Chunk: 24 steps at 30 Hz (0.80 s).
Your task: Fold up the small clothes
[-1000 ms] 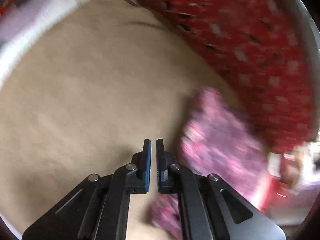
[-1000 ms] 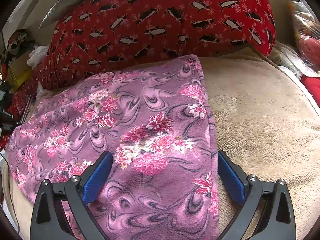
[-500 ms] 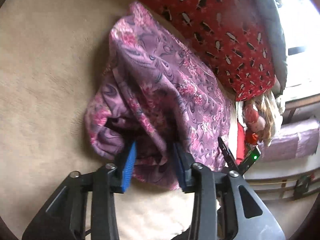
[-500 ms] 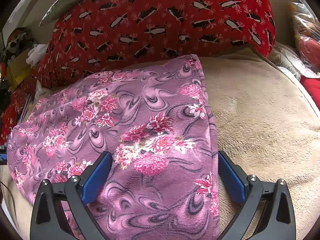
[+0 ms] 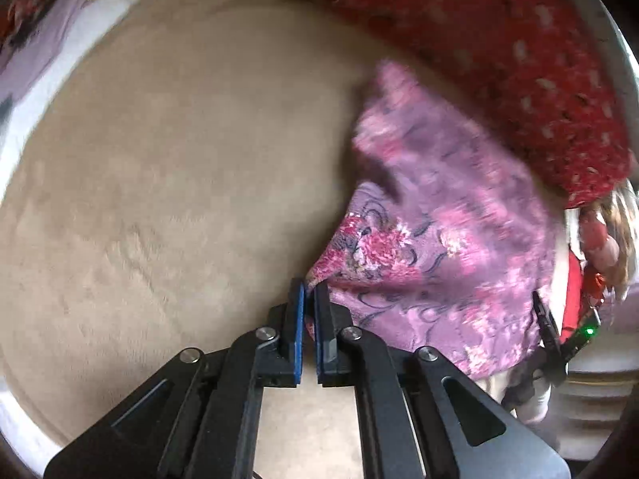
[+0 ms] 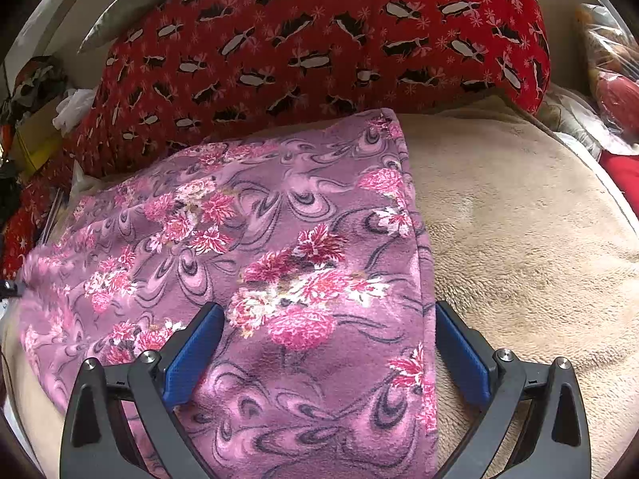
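Observation:
A purple garment with pink flowers (image 6: 279, 239) lies on a beige plush blanket (image 6: 519, 247), its right edge folded straight. My right gripper (image 6: 327, 355) stands open low over the near end, one blue pad on each side of the cloth. In the left wrist view the garment (image 5: 439, 239) runs from a red pillow down to my left gripper (image 5: 309, 295). That gripper is shut on the garment's near corner, and a sliver of pink cloth shows between its pads.
A red pillow with black and white marks (image 6: 319, 40) lies right behind the garment. Bags and red items (image 6: 611, 92) crowd the right side, and clutter (image 6: 36, 92) sits at the far left. The beige blanket (image 5: 179, 179) stretches wide to the left of the garment.
Half a second ago the left gripper stood open over bunched cloth. Now it is shut on a corner and has shifted, so the cloth trails off to its right. The right gripper has kept still.

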Each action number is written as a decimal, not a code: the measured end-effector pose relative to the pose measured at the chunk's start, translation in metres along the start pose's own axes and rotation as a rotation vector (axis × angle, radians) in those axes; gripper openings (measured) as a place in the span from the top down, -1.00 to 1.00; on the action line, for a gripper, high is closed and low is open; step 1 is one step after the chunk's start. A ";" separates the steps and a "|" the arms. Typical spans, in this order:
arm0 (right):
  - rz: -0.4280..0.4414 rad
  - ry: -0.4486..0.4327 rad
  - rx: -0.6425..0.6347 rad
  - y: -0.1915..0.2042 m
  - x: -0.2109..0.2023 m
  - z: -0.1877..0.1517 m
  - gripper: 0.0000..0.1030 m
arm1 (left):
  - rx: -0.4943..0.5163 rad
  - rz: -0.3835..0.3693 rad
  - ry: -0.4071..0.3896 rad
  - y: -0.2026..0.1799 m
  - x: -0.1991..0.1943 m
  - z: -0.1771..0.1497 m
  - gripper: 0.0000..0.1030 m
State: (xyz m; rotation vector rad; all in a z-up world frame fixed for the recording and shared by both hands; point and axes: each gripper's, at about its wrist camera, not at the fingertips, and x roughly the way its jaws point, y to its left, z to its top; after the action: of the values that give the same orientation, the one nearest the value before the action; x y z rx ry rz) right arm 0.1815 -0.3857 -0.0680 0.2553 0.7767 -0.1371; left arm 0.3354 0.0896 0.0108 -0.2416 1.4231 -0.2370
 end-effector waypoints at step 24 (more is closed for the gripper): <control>0.037 -0.017 0.028 -0.005 -0.002 -0.002 -0.99 | -0.039 -0.159 -0.237 -0.077 0.030 0.137 0.90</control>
State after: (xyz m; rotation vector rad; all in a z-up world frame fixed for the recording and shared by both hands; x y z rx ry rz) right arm 0.1780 -0.3904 -0.0688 0.2945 0.7536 -0.1152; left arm 0.4739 0.0109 0.0243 -0.4026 1.1754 -0.3007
